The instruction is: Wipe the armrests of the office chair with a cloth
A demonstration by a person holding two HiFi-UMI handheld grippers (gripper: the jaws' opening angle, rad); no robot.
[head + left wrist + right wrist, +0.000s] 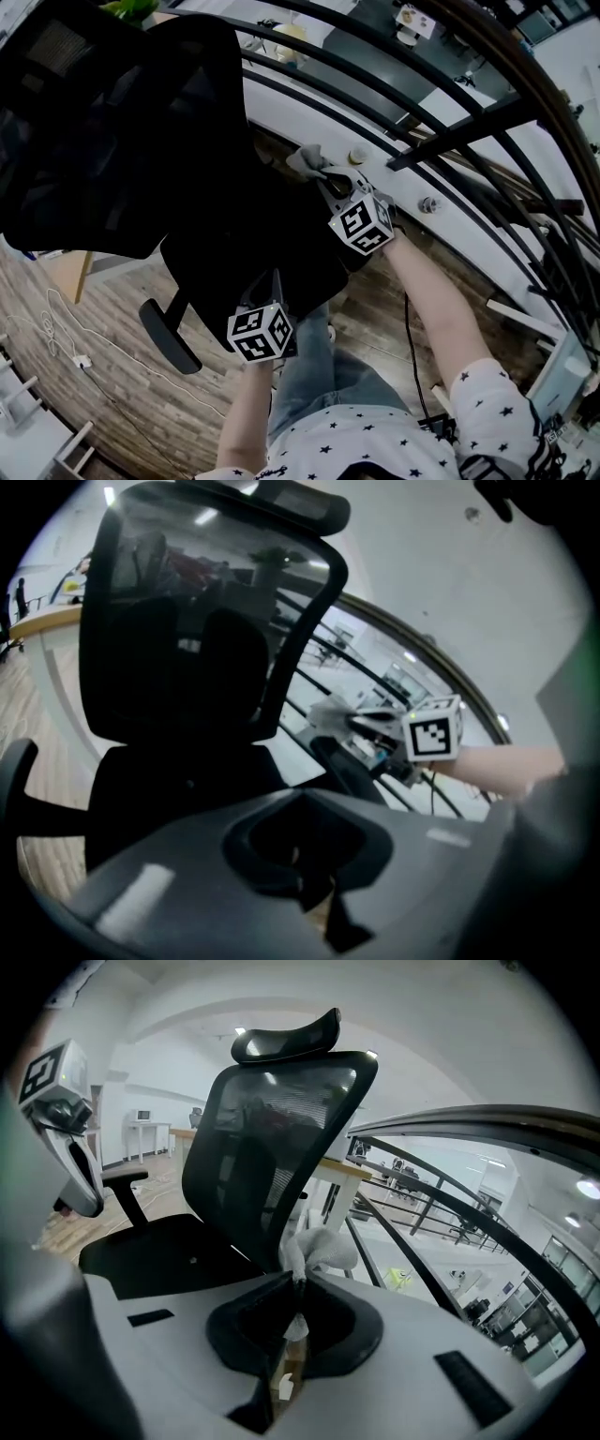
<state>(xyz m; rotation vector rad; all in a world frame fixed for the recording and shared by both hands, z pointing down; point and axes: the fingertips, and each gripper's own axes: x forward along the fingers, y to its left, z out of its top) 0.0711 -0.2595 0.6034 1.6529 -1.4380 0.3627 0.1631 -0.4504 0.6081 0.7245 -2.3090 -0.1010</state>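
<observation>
A black office chair (112, 122) with a mesh back fills the left of the head view. My right gripper (325, 175) is shut on a bunched light grey cloth (307, 159) at the chair's right side. In the left gripper view the cloth (328, 711) sits at the top of the dark right armrest (345, 772). The right gripper view shows the cloth (319, 1246) sticking out of the closed jaws of my right gripper (294, 1288). My left gripper (271, 284) hovers over the seat's front (281, 253), shut and holding nothing. The left armrest (170, 336) is apart from both grippers.
A curved black railing (441, 141) runs close behind the chair's right side, with a lower floor beyond it. The floor is wood (112, 394), with a white cable (56, 342) lying at the left. The person's jeans leg (314, 375) is below the seat.
</observation>
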